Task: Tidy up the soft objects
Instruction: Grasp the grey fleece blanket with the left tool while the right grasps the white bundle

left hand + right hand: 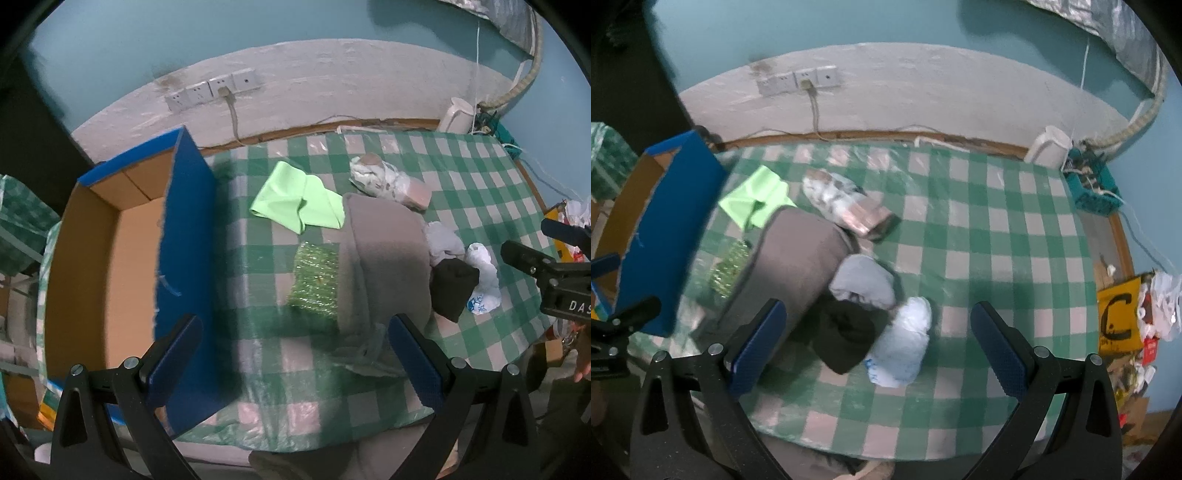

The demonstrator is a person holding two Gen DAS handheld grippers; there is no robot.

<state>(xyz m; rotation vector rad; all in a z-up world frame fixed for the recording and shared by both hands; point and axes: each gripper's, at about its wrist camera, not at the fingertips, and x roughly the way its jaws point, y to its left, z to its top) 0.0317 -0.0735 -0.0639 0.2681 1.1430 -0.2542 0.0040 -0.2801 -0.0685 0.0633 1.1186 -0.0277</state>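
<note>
Soft items lie on a green checked table (pixel 461 177) (pixel 997 240): a large grey-brown folded cloth (pixel 384 258) (pixel 798 254), a lime green cloth (pixel 295 195) (pixel 753 195), a glittery green piece (pixel 314 280) (pixel 727 269), a pale grey cloth (pixel 443 240) (pixel 864 280), a black cloth (pixel 454 291) (pixel 846 336), a white plastic bag (pixel 484 280) (pixel 905 339) and a wrapped bundle (pixel 388 181) (pixel 846 203). A blue cardboard box (pixel 110 258) (pixel 668 221) stands open at the left. My left gripper (pixel 295 362) hovers open beside the box. My right gripper (pixel 879 347) is open above the black cloth and bag.
A white kettle (pixel 456 114) (pixel 1049 147) and a teal basket (pixel 1089 188) with cords stand at the table's far right. Wall sockets (pixel 210 88) with a plugged cable are behind. A yellow sign (pixel 1119 314) and clutter lie right of the table.
</note>
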